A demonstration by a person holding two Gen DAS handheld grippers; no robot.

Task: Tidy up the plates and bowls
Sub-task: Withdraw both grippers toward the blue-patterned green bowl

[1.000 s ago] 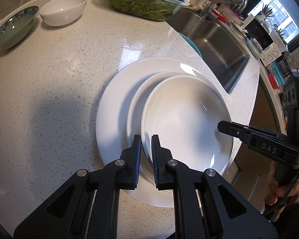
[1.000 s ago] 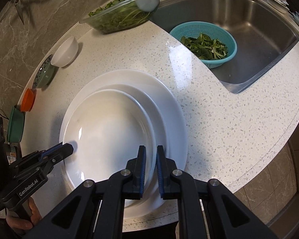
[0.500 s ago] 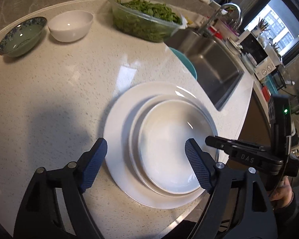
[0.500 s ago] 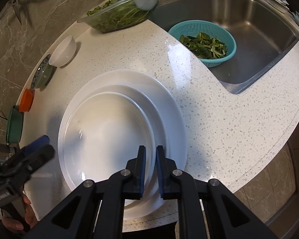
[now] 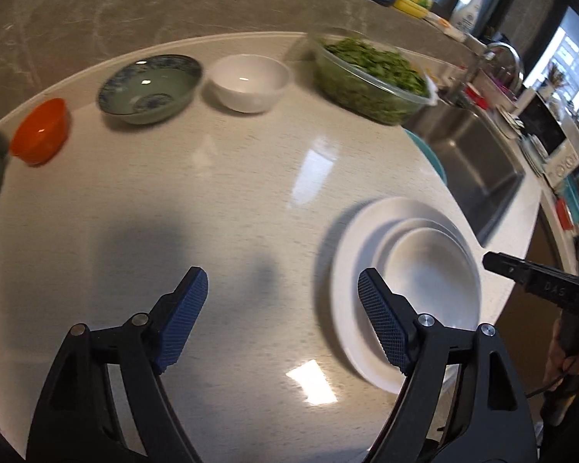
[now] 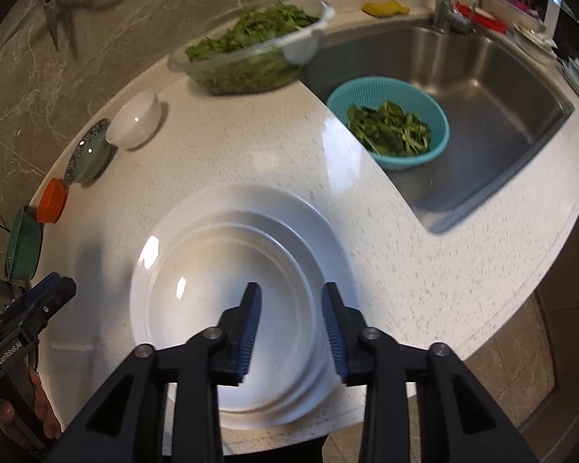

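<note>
Meanwhile, both grippers' fingers spread empty: left gripper [image 5: 281, 316] beside stacked plates [image 6: 235, 281], right gripper [image 6: 291, 328] above them. Bowls [image 5: 247, 81] wait far ahead; approach rims squarely.

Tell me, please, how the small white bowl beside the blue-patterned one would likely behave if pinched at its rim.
The white bowl looks glazed and glossy, so probably slippery. It seems rigid ceramic, likely chippable against the blue-patterned bowl close beside it.
</note>
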